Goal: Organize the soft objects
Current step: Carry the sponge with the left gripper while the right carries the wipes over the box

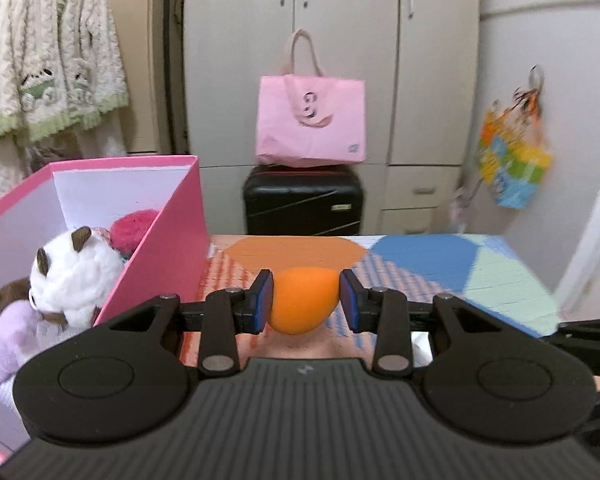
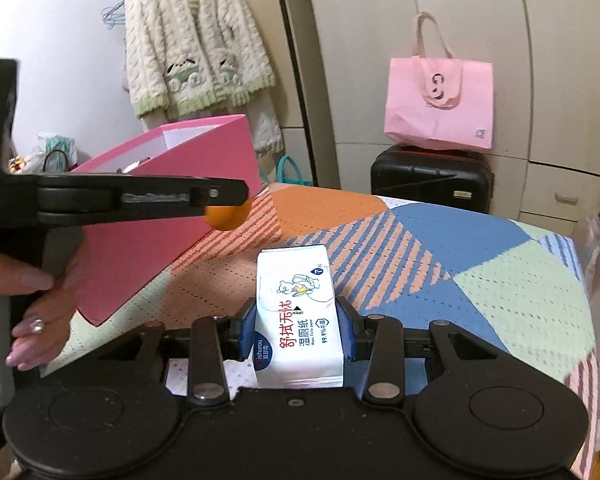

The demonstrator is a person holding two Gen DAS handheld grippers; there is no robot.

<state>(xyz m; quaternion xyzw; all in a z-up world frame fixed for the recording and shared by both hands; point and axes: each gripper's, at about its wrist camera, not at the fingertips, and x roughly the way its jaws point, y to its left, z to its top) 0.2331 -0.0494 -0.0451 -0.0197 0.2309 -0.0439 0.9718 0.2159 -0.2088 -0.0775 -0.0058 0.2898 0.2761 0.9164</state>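
My left gripper [image 1: 305, 300] is shut on an orange soft ball [image 1: 302, 300] and holds it above the patterned table cover, just right of the pink box [image 1: 168, 248]. The box holds a white plush panda [image 1: 74, 272], a lilac plush [image 1: 10, 340] and a red fuzzy toy [image 1: 132, 230]. In the right wrist view the left gripper [image 2: 236, 204] comes in from the left with the ball [image 2: 228, 216] beside the pink box [image 2: 156, 236]. My right gripper [image 2: 298, 338] is shut on a white pack of wet wipes [image 2: 296, 316] above the table.
The table has a cover [image 2: 480, 280] in orange, blue and green patches. Behind it stand a black suitcase [image 1: 302, 200] with a pink tote bag [image 1: 310, 120] on top, and beige wardrobes. A cream cardigan [image 2: 196, 40] hangs at the back left.
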